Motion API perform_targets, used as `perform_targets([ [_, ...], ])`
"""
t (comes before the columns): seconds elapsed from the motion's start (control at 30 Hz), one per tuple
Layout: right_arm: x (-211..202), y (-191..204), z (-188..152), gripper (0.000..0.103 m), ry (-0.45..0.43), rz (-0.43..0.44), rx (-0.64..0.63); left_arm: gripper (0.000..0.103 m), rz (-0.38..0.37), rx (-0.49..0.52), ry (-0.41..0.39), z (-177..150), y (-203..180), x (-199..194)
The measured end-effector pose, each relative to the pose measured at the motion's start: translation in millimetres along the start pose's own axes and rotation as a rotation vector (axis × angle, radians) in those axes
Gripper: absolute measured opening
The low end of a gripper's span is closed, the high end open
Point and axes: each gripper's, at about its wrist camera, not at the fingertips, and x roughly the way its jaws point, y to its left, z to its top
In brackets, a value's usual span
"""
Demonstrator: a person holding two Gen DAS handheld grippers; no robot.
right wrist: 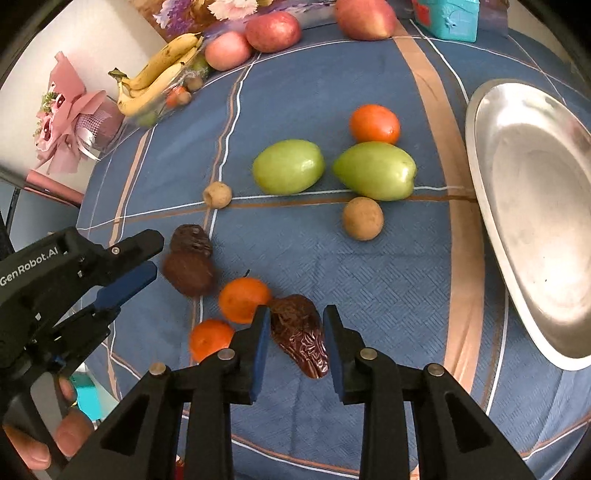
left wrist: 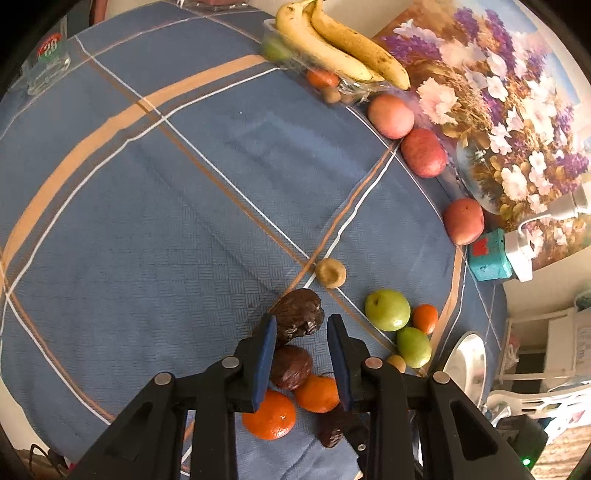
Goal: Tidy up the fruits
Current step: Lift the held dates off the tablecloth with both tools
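Right gripper (right wrist: 293, 338) hangs low over the blue checked tablecloth (right wrist: 369, 288), jaws parted wide, a wrinkled dried date (right wrist: 301, 334) lying between the blue pads, not yet pinched; gaps show on both sides. Left gripper (left wrist: 301, 332) likewise parted, straddling another dark wrinkled date (left wrist: 299, 314), nothing held. From the right wrist view the left gripper (right wrist: 147, 258) sits just beside two dark dates (right wrist: 190, 260).

Landmark: steel tray (right wrist: 491, 221), lying bare at the cloth's right edge.
- Two green fruits (right wrist: 332, 170) near the tray, on its left.
- Small orange (right wrist: 375, 123) just behind the nearer green fruit.
- Round tan fruit (right wrist: 362, 218) just in front of that green fruit; a second tan one (right wrist: 217, 195) farther from the tray.
- Two mandarins (right wrist: 229, 317) well apart from the tray, touching or nearly touching the right gripper's date.
- Bananas (right wrist: 159, 79) and red apples (right wrist: 273, 31) far side of the cloth.

Step, as judged: start of sorting, both tools lining up on dates. Next move likely calls for closing the right pads gently across the date's short width, lifting clear of the neighbouring mandarin, then carrying toward the tray. Soft, sticky skin; light squeeze.
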Motion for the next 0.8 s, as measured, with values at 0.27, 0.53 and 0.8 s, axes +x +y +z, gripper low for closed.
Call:
perform_targets([
  [0.27,4,1,1,0.034,0.022,0.024,0.004,0.056,0.031,-0.021,0.047,1,9,12],
  [0.53,0,0,-3,0.034,0.033,0.047,0.024,0.055,0.056,0.049,0.100,-8,-3,27],
  [0.8,0,-3,-5,0.036,0.049,0.052,0.027,0.034,0.055,0.044,0.104,-11,-6,33],
])
